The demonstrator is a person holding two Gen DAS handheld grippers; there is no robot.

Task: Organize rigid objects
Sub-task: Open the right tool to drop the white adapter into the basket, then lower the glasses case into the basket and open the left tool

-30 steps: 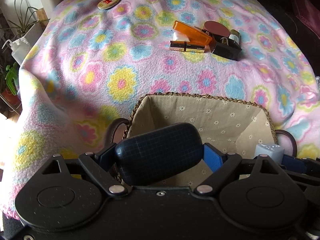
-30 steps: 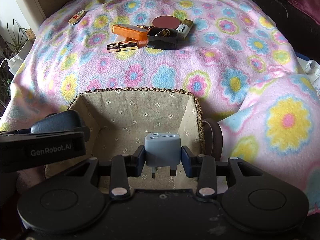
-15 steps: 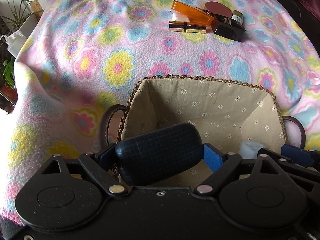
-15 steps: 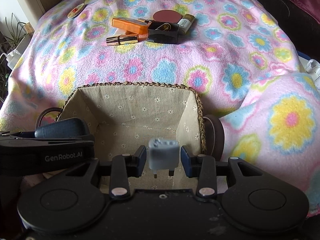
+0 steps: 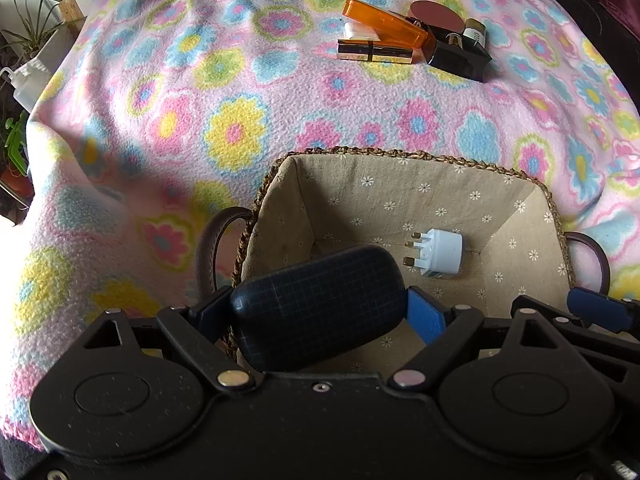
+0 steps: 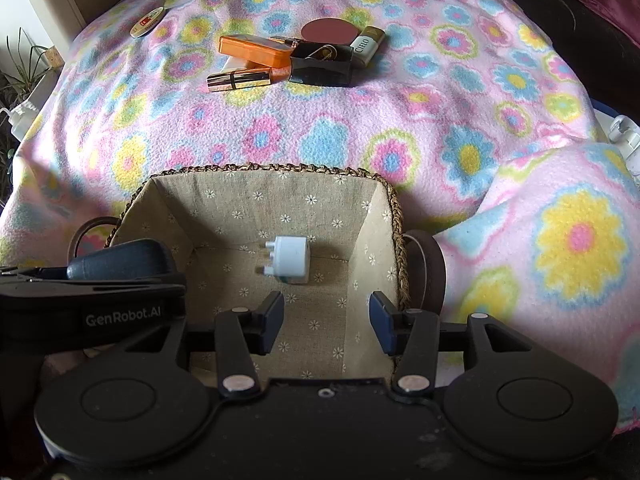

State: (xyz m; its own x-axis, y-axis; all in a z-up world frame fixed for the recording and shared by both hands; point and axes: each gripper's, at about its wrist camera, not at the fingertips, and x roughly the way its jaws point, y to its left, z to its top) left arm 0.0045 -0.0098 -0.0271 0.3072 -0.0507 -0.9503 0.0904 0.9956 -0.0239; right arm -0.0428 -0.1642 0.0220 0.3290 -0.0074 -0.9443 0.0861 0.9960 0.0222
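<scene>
A woven basket (image 5: pixel 404 156) (image 6: pixel 260 168) with flowered beige lining sits on a floral blanket. A white plug adapter (image 5: pixel 440 251) (image 6: pixel 292 259) lies on its side on the basket floor. My left gripper (image 5: pixel 320 310) is shut on a dark blue case (image 5: pixel 318 306) (image 6: pixel 120 258), held over the basket's near left corner. My right gripper (image 6: pixel 326 320) is open and empty above the basket's near edge, just short of the adapter.
Farther back on the blanket lie an orange box (image 6: pixel 256 50), a gold lipstick tube (image 6: pixel 240 79), a black box (image 6: pixel 322 66), a brown round disc (image 6: pixel 328 30), a Cielo tube (image 6: pixel 368 46) and a round tin (image 6: pixel 147 26). Potted plants stand off the left edge.
My right gripper opened and let go of the white adapter, which dropped onto the basket floor. Both grippers moved forward over the basket. The left still holds the case.
</scene>
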